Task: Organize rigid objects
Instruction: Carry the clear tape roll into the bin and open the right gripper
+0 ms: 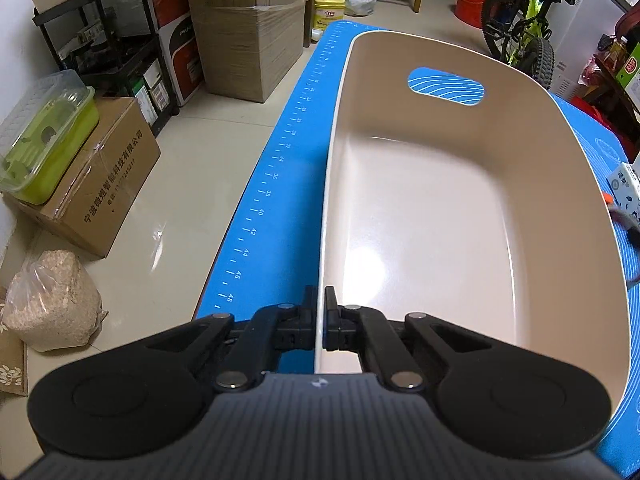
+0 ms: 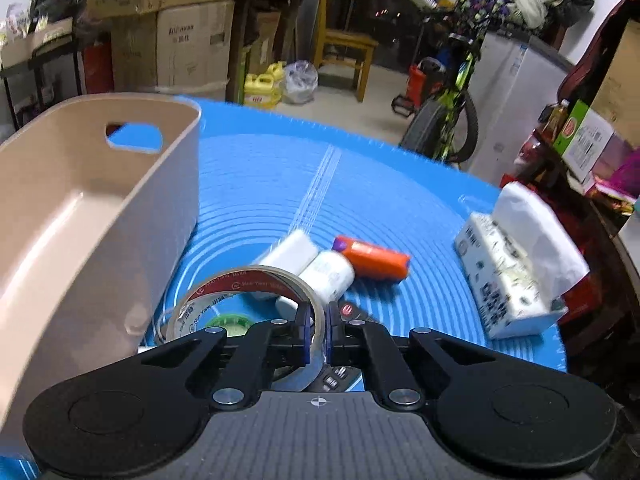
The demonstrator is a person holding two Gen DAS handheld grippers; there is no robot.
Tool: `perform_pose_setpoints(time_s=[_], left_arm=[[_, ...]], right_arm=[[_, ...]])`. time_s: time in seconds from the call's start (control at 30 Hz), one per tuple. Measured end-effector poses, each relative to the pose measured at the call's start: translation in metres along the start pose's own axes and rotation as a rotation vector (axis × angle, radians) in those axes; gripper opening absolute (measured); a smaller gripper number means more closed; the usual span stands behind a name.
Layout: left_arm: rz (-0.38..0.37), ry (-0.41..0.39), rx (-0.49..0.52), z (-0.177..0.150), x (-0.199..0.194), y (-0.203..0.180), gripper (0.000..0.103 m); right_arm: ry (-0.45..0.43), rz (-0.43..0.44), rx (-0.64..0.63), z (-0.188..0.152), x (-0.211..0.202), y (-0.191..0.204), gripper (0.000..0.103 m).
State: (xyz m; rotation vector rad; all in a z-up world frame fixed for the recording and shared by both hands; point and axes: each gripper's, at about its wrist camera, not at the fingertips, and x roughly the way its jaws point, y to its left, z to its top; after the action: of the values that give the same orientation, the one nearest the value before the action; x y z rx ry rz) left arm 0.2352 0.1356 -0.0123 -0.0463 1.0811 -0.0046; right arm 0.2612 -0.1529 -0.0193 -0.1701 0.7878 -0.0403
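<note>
A beige plastic bin (image 1: 420, 216) with a handle cutout stands on the blue mat (image 1: 280, 184). My left gripper (image 1: 319, 300) is shut on the bin's near left wall, one finger on each side of it. In the right wrist view the same bin (image 2: 80, 216) stands at the left. My right gripper (image 2: 318, 316) is shut on the wall of a clear tape roll (image 2: 240, 300) with a red and white core, held just above the mat (image 2: 400, 200). Beyond it lie a white block (image 2: 292, 254), a white bottle (image 2: 330, 276) and an orange tube (image 2: 372, 260).
A tissue pack (image 2: 516, 272) sits at the mat's right edge; its corner shows as a printed pack (image 1: 626, 190) in the left view. A black remote (image 2: 352, 312) and a green roll (image 2: 230, 322) lie under the right gripper. Cardboard boxes (image 1: 244, 28), a bicycle (image 2: 452, 116) and a chair (image 2: 344, 56) stand on the floor around the table.
</note>
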Motion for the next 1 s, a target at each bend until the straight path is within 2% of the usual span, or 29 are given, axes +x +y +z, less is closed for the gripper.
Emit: perform_pose_setpoints(time_s=[0.27,0.4,0.5,0.67,0.87,1.0], left_arm=[[0.004,-0.001,0.006,-0.001,0.0,-0.002,0.004],[0.009,-0.001,0.014,-0.002,0.0,-0.003,0.004],[0.01,-0.001,0.015,-0.002,0.0,-0.003,0.004],[0.009,-0.001,0.017,-0.002,-0.001,-0.003,0.004],[0.011,-0.002,0.021,-0.002,-0.001,-0.004,0.003],[0.011,-0.002,0.021,-0.002,-0.001,-0.004,0.003]], right_arm=[[-0.181,0.014,0.009,0.039,-0.051,0.005,0.018],[-0.252,0.068,-0.02,0.063,-0.071,0.025,0.018],[-0.268,0.113,-0.062,0.078,-0.073,0.049,0.018],[-0.244,0.161,-0.14,0.094,-0.058,0.094,0.018],[-0.13,0.204,-0.226,0.098,-0.025,0.145,0.018],[-0.053,0.212,-0.277,0.087,-0.004,0.17,0.018]])
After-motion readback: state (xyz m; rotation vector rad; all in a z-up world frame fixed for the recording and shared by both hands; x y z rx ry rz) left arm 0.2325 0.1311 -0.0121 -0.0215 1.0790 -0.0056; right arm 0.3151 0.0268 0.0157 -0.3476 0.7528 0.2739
